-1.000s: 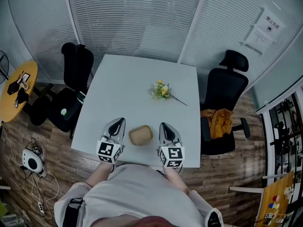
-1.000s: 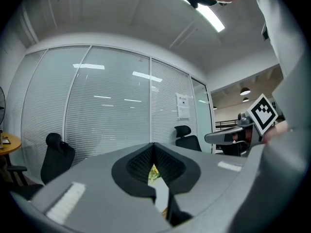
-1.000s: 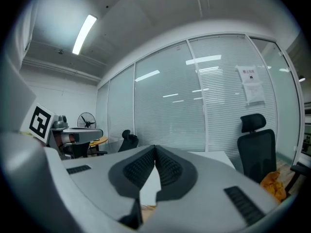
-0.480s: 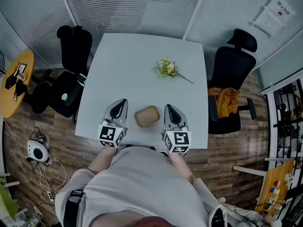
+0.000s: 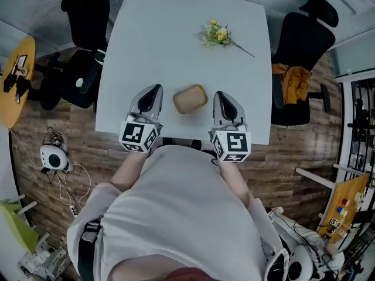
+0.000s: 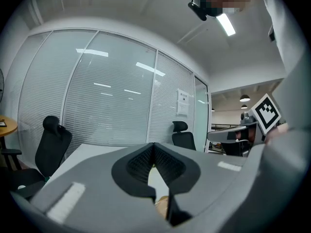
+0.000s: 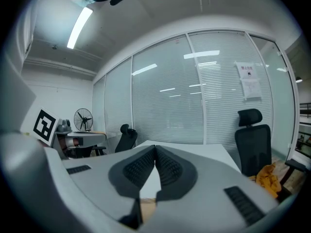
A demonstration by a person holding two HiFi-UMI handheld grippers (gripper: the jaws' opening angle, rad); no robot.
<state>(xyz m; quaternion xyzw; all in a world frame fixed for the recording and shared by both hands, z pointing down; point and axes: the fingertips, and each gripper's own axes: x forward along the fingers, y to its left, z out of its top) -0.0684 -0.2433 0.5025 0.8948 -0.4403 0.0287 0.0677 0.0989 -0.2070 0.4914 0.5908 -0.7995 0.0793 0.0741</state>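
A small tan rounded object (image 5: 190,98) lies on the white table (image 5: 176,45) near its front edge. My left gripper (image 5: 152,92) sits just left of it, my right gripper (image 5: 223,98) just right of it, both low over the table. In each gripper view the jaws meet at the tips, with nothing between them: left gripper (image 6: 154,147), right gripper (image 7: 155,149). A sliver of the tan object (image 6: 163,207) shows below the left jaws. A sprig of yellow flowers (image 5: 218,34) with a long stem lies farther back on the table.
Black office chairs stand at the table's left (image 5: 85,16) and right (image 5: 304,37); an orange cloth (image 5: 292,78) lies on the right one. A yellow round table (image 5: 14,81) is at far left. Cables and a white device (image 5: 53,157) lie on the wooden floor.
The head view has shifted, so the table and both grippers now sit higher in the picture. Both grippers stay shut on either side of the tan object.
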